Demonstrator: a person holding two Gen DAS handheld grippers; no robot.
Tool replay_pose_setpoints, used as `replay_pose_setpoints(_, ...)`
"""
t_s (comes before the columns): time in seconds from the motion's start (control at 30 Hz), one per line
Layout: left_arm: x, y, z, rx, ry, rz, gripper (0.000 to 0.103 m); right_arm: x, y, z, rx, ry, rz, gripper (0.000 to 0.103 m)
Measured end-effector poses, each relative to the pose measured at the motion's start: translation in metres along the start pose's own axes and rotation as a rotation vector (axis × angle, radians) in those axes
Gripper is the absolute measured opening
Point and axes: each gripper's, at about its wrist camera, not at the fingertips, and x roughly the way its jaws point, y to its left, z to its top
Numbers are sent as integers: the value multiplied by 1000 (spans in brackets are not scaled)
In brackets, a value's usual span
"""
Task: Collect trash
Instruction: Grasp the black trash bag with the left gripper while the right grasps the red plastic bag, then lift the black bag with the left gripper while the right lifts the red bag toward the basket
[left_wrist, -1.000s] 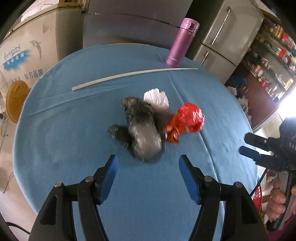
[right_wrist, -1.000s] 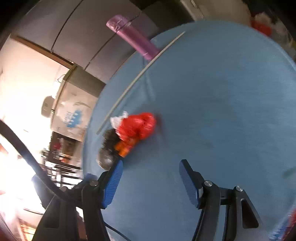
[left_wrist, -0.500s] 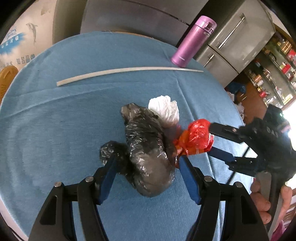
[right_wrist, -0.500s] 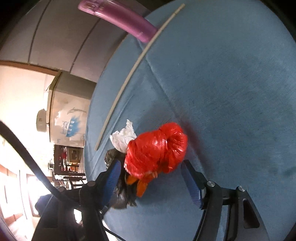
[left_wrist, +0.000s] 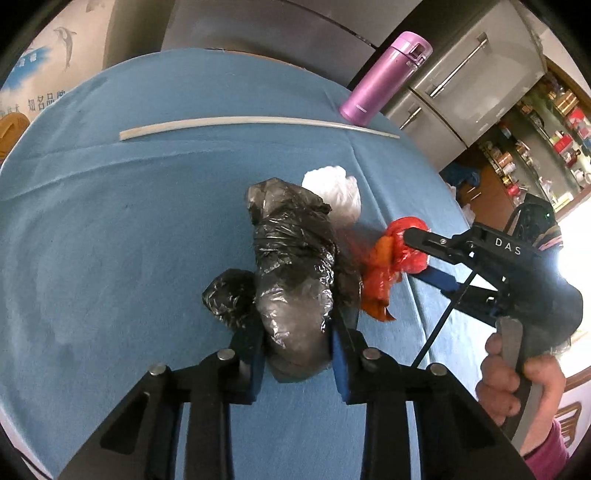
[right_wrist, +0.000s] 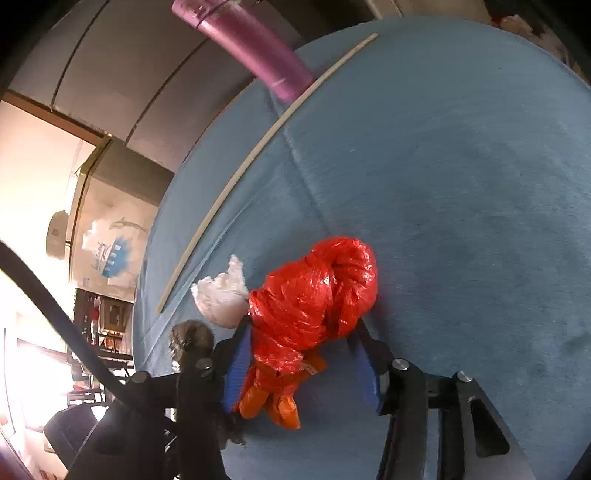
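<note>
The black bag (left_wrist: 291, 266) lies near the middle of the blue table (left_wrist: 110, 240), a long crumpled bundle with a small knot off its near-left end. The left gripper (left_wrist: 297, 345) has its blue pads pressed against both sides of the bag's near end — narrowed onto it, gripping the plastic. Just right of the black bag, touching it, sits the red bag (right_wrist: 314, 295), and the right gripper (right_wrist: 303, 360) straddles it: one pad touches its left flank, while the other seems to stand just off the right side, so the jaws look part closed and whether they already pinch is hard to tell. A white wad (left_wrist: 334, 192) lies just behind the black bag, touching both bags. Farther back from the black bag runs a pale strip (left_wrist: 258, 122), and beyond that stands a purple flask (left_wrist: 384, 77) at the table's far edge.

The step in hand appears to be a double grab. To do it well, squeeze the right gripper firmly on the red bag's thick knot rather than its loose orange tail, then lift both bundles straight up — crumpled film slips easily, and dragging sideways would nudge the white wad away.
</note>
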Motion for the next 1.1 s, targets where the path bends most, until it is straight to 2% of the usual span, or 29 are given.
replay_pose_setpoints(0.37, -24, -14, -54, 25, 35, -20, 32, -56, -46, -28, 1, -35, 10, 51)
replay_pose_setpoints(0.57, -32, -42, -70, 85, 25, -15, 32, -91, -50, -54, -89, -79, 5, 51)
replay_pose_setpoints(0.67, -36, -59, -76, 126, 23, -22, 32, -107, -51, -66, -128, -105, 6, 51)
replay_pose_setpoints(0.9, -45, -112, -92, 279, -4, 15, 32, -151, -60, -95, -231, -176, 2, 51)
replay_pose_setpoints(1.1, -50, -150, -101, 378, -15, 22, 32, -181, -80, -110, -251, -222, -5, 51)
